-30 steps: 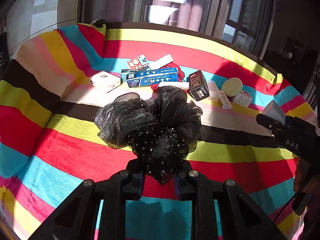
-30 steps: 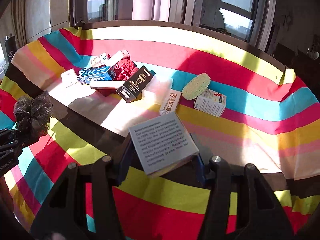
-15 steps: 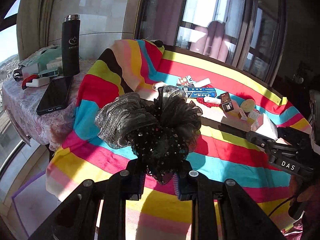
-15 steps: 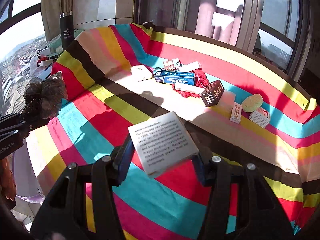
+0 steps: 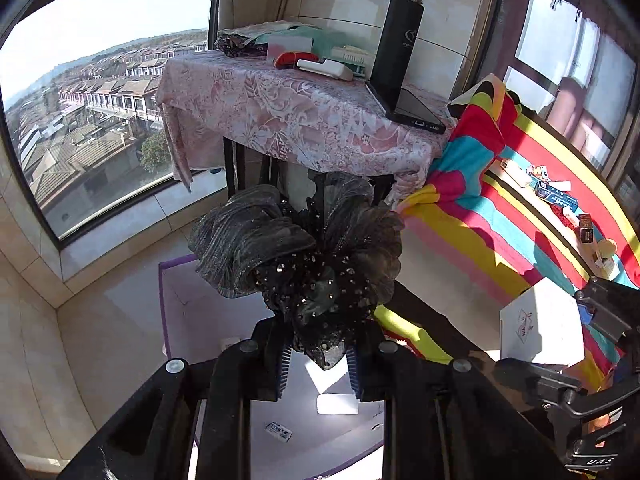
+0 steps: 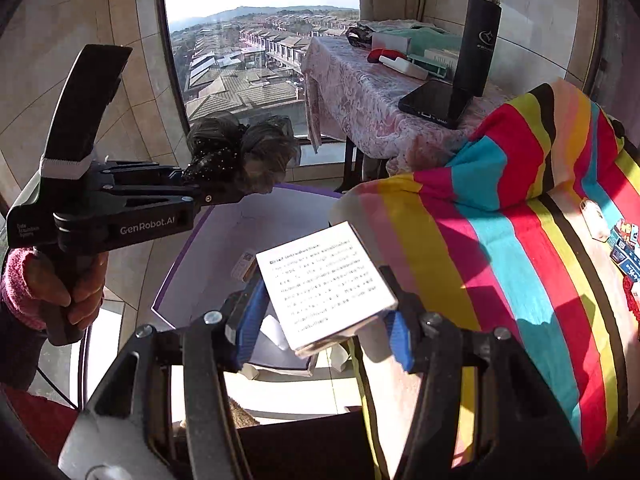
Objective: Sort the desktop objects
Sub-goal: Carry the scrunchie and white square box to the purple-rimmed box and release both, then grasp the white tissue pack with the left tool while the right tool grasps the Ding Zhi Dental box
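My left gripper [image 5: 318, 360] is shut on a black glittery organza hair bow [image 5: 304, 256], which fans out above the fingers. From the right wrist view the same left gripper [image 6: 208, 188] shows at the left, held by a hand in a pink cuff, with the bow [image 6: 244, 152] at its tip. My right gripper [image 6: 324, 340] is shut on a white box with printed text [image 6: 326, 284], tilted between the blue pads. That box [image 5: 540, 324] also shows at the right of the left wrist view. Both grippers hang past the end of the striped table [image 6: 520, 240], over a purple-rimmed bin [image 6: 188, 256] on the floor.
A small labelled box [image 5: 279, 431] lies inside the bin. A side table with a pink cloth [image 5: 304, 112] carries a black flask [image 5: 396, 36], a phone [image 5: 416, 108] and small items. Several boxes [image 5: 554, 196] remain on the striped cloth. A large window [image 5: 100, 100] lies beyond.
Both grippers have swung left off the striped table and now point down over the floor bin by the side table. Each still holds its object.
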Demonstrator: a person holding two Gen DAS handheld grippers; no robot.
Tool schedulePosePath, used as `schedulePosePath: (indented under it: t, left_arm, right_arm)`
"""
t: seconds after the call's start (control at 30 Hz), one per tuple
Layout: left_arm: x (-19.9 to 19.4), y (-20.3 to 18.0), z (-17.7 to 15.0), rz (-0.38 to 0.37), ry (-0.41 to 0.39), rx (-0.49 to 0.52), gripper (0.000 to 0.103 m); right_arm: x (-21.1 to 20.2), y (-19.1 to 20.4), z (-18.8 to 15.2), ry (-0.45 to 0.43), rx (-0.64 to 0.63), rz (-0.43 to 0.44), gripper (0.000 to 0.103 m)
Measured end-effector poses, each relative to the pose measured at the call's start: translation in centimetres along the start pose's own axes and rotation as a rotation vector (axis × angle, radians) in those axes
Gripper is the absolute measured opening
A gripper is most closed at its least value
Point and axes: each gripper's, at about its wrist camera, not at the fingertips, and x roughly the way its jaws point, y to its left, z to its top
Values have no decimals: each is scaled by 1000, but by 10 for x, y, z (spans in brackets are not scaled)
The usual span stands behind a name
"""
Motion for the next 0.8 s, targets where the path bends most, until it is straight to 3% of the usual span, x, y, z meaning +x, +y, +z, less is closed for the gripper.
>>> schedulePosePath:
  t: [0.1,0.17,0.27,0.4,0.53,0.63,0.8]
  left_arm:
    - [14,22,-7,42,40,-48,33]
    - [20,37,-8,74,54,-101,60]
    - [18,54,-7,122,29,-162,78]
    - [12,57,1,147,-9,-170,81]
    - [9,35,6,118,-34,-167,83]
    - [13,-6,9,63,-26,-102,83]
    - [23,-103,21,-70,3,119,83]
  right_arm:
    - [39,21,8,55,-51,39,57]
    - [60,23,10,98,-34,81,64]
    - [74,14,8,112,34,99,70]
    - [66,4,-3,94,74,148,75]
    - [38,-5,-21,45,82,142,75]
    - [11,-22,-39,11,105,88,75]
    - [-45,-75,-66,-60,172,-100,77]
